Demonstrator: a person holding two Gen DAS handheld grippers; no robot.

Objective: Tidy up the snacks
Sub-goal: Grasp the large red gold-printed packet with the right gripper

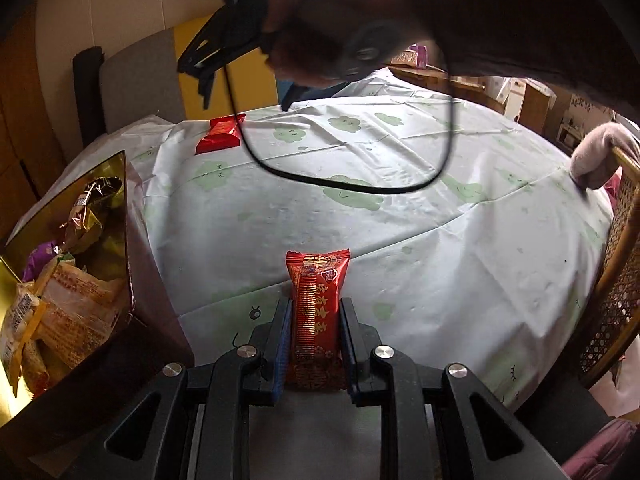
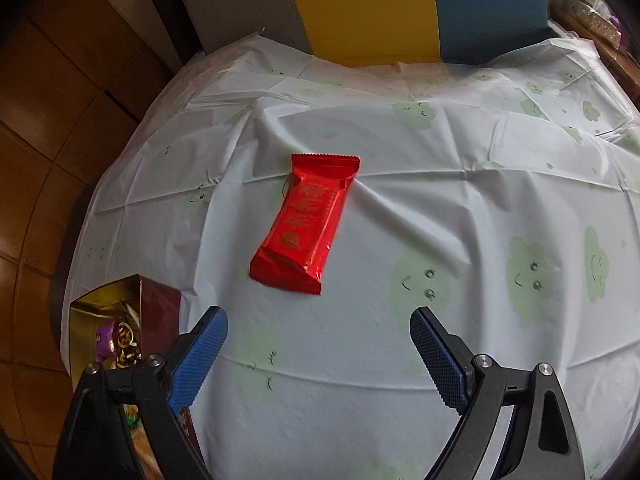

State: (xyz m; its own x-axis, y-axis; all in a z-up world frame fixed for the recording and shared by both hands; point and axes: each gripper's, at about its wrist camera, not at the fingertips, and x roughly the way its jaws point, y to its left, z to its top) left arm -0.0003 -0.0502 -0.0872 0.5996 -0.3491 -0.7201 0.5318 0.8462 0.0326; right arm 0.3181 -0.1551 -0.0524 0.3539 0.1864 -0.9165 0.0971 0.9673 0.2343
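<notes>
Pale cloth: a creased tablecloth [image 2: 400,208] printed with green clouds spreads ahead of both claws.
Left gripper [image 1: 314,312]: pinched tight on a red patterned snack packet [image 1: 316,304] standing between its pads.
Right gripper [image 2: 320,332]: jaws spread wide, nothing between them; a red snack bar [image 2: 304,224] lies flat just ahead.
Gold-lined box [image 1: 124,216]: left of both claws, at the table's edge, filled with snacks.
Far edge: grey, yellow and blue chair backs [image 2: 360,8].
Open room: bare cloth to the right.

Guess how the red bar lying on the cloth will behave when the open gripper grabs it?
The red bar looks boxy, so probably stiff enough for a side pinch. Its glossy foil may slip. Lying flat, it won't roll, though the loose tablecloth could let it slide.
</notes>
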